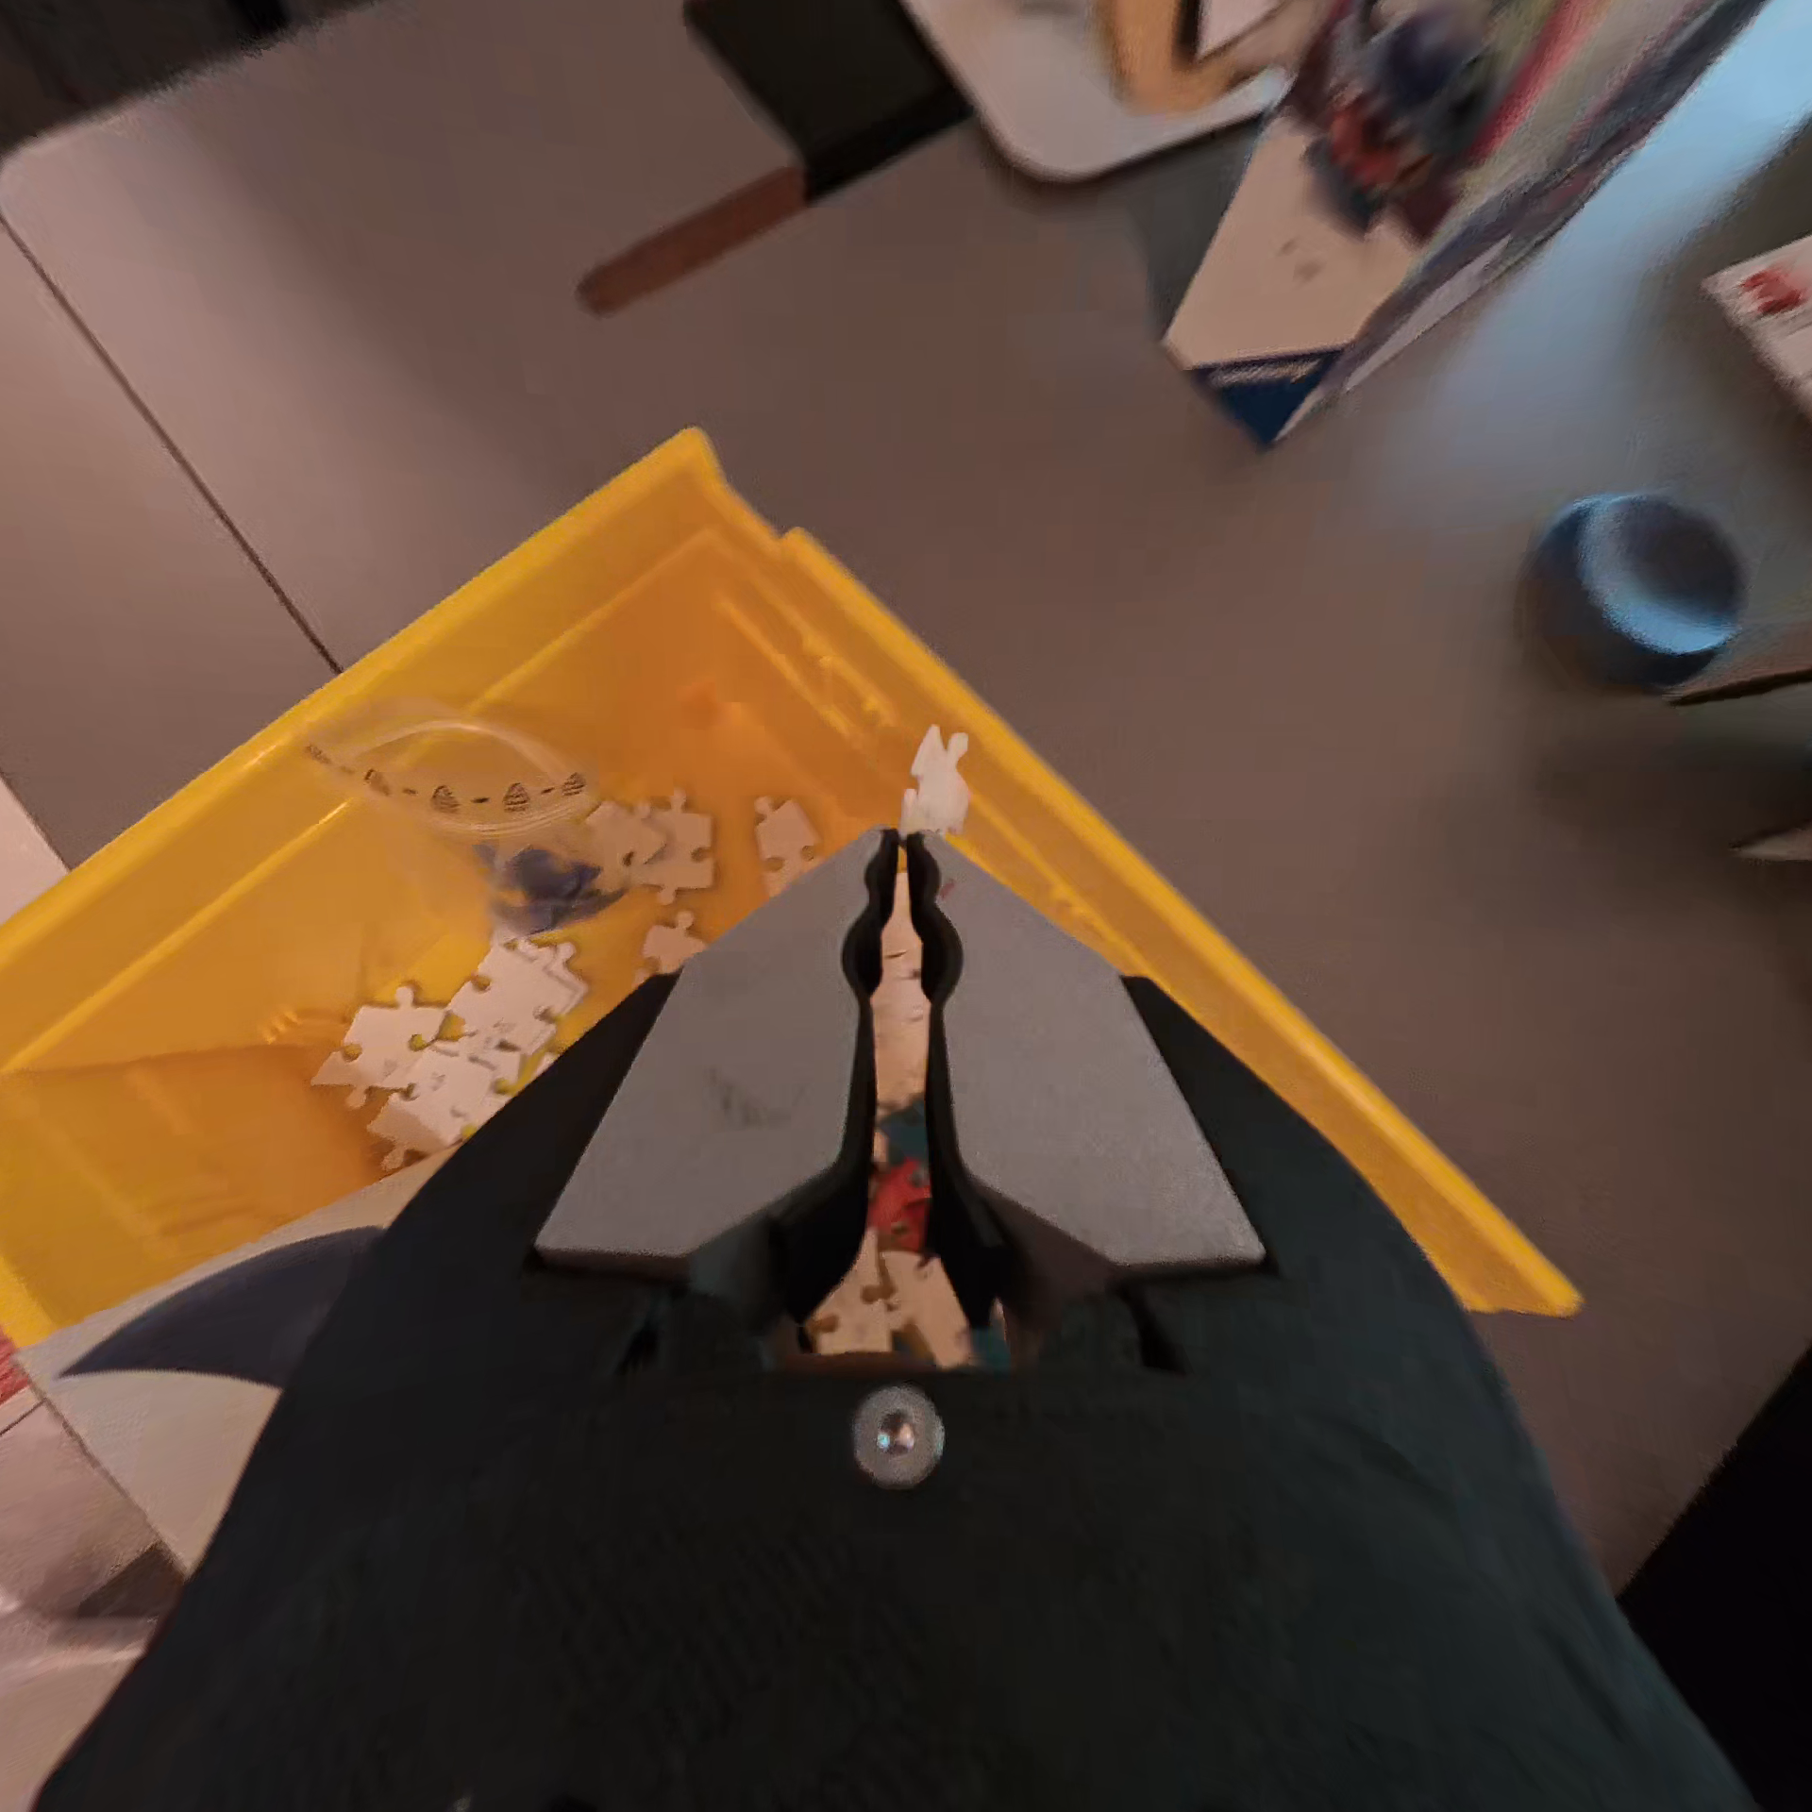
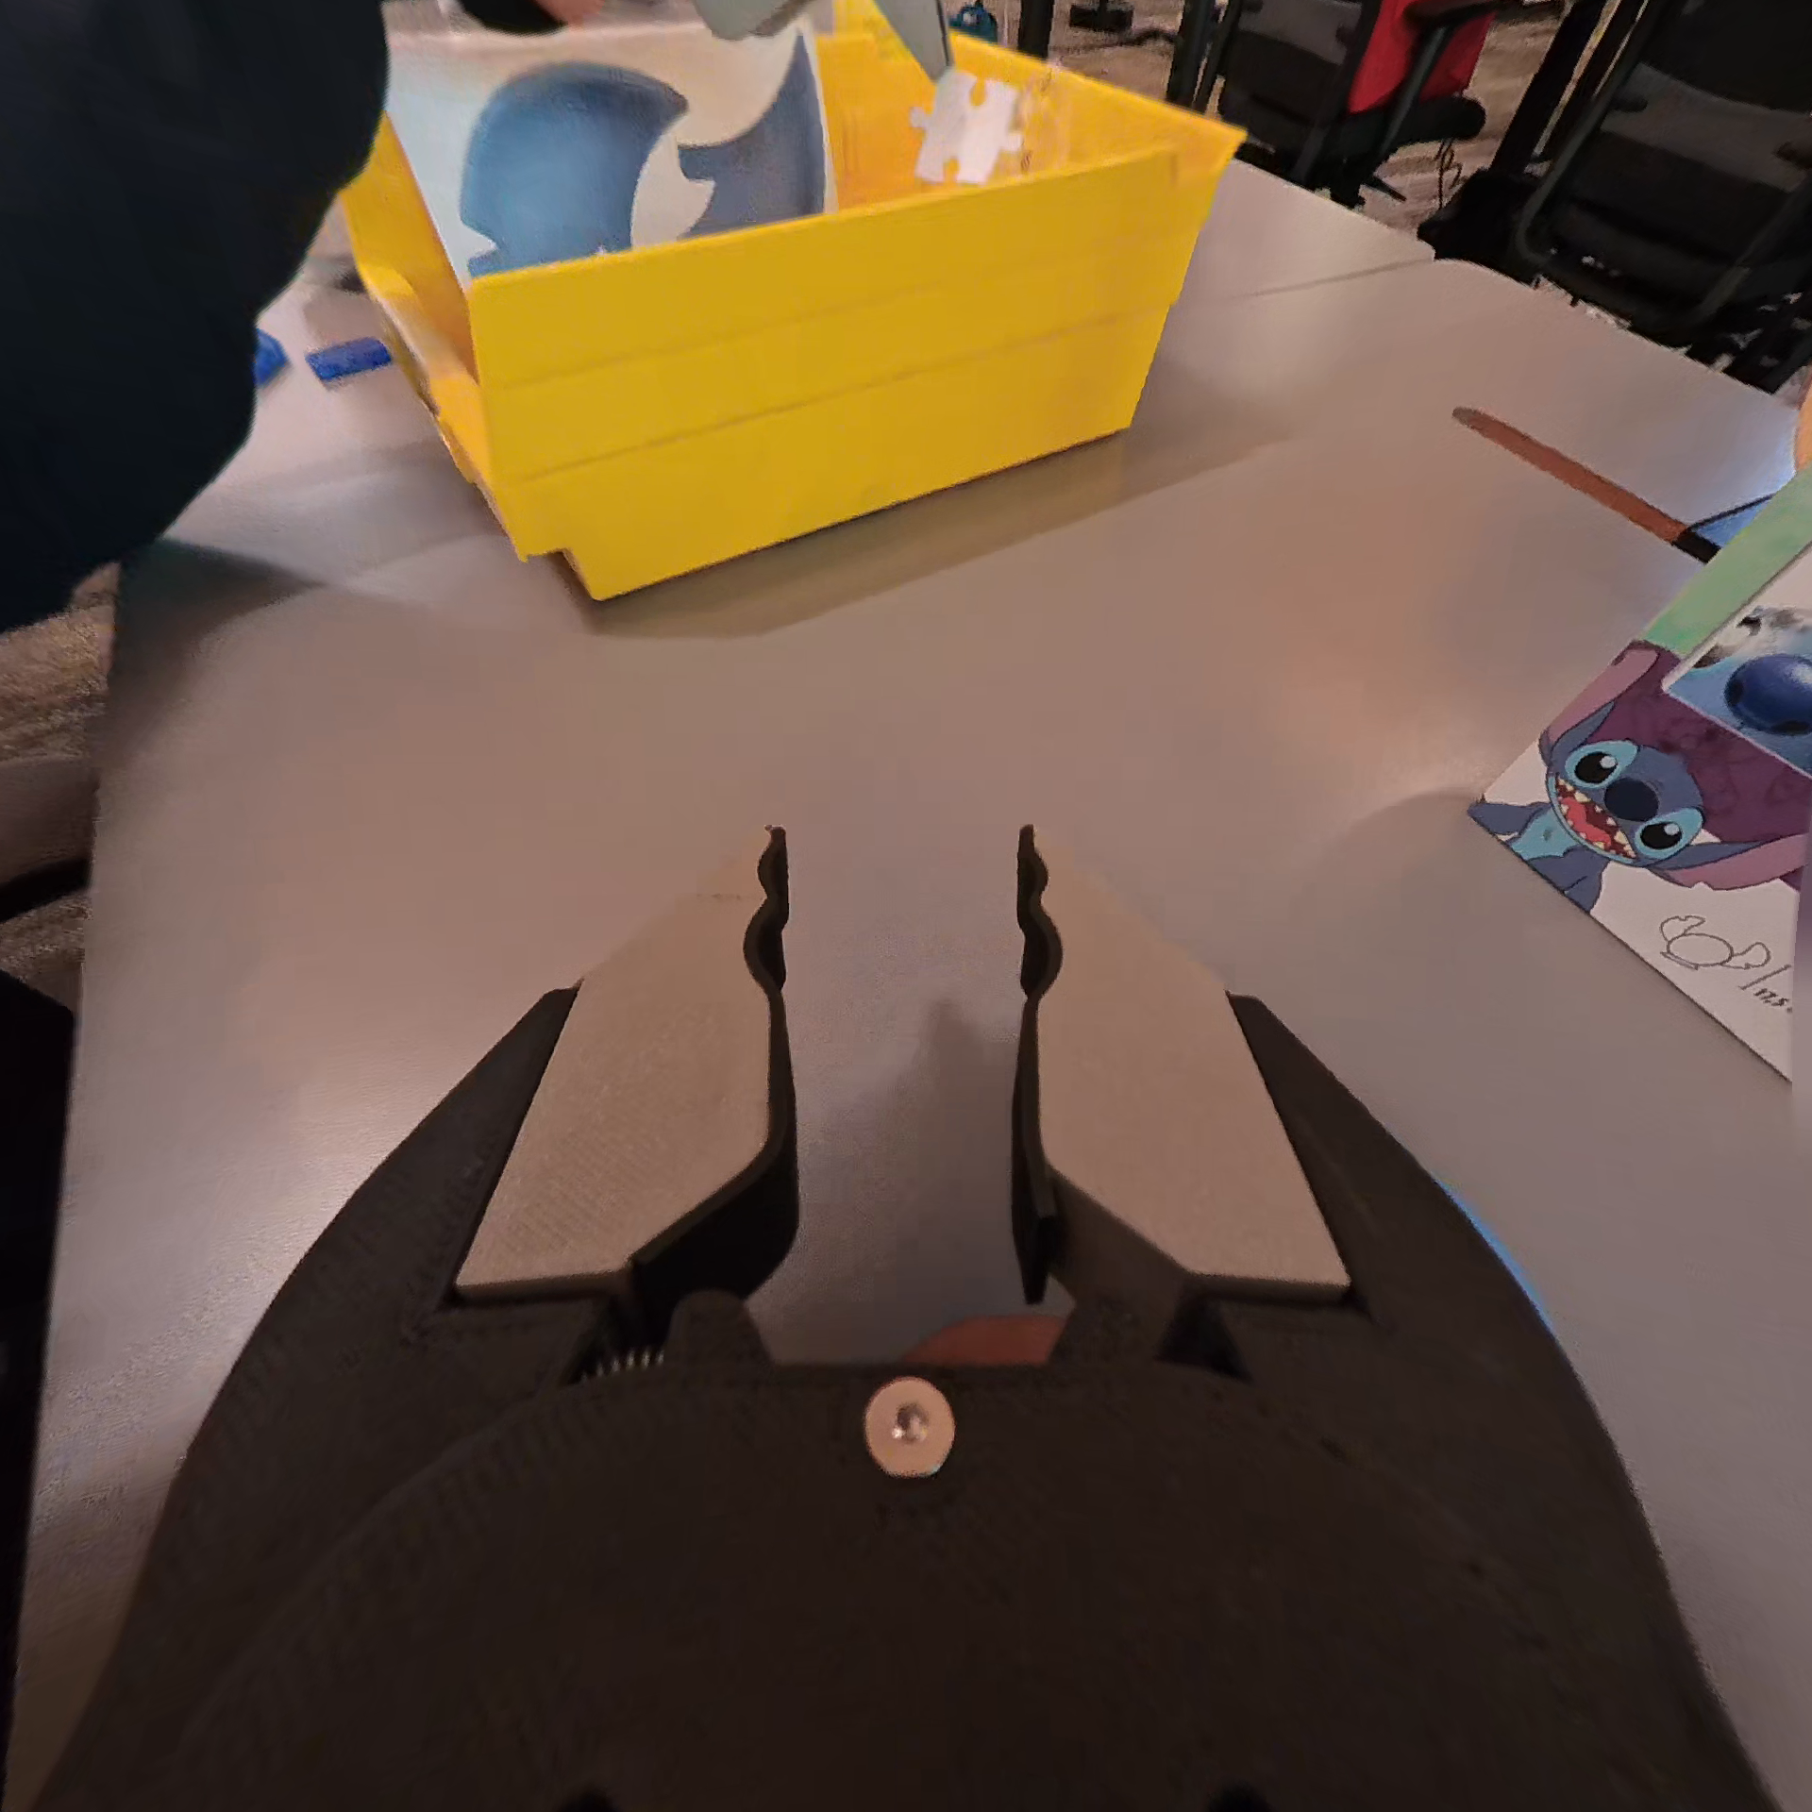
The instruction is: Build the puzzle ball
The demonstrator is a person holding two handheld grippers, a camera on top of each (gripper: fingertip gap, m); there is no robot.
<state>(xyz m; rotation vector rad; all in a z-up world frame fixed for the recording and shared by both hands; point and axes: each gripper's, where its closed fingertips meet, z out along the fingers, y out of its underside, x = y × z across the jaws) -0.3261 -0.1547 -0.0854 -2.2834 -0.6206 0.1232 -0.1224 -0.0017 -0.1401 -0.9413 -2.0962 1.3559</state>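
My left gripper (image 1: 904, 835) is shut on a white puzzle piece (image 1: 936, 782) and holds it above the yellow bin (image 1: 1128, 882). Several loose white puzzle pieces (image 1: 461, 1049) and a clear plastic bag (image 1: 461, 775) lie in the bin. In the right wrist view the left gripper (image 2: 927, 59) holds the same piece (image 2: 966, 127) over the bin (image 2: 814, 392). My right gripper (image 2: 900, 843) is open and empty, low over the grey table (image 2: 882, 706), in front of the bin.
A printed sheet with a blue shape (image 2: 628, 147) stands in the bin. The puzzle box (image 1: 1471, 196) (image 2: 1686, 784) lies at the right. A dark blue ring stand (image 1: 1633, 598) sits on the table. A brown-handled tool (image 2: 1569, 485) lies beyond. A dark sleeve (image 2: 147, 245) is at left. My hands' fingertips stand some 25 cm from each other.
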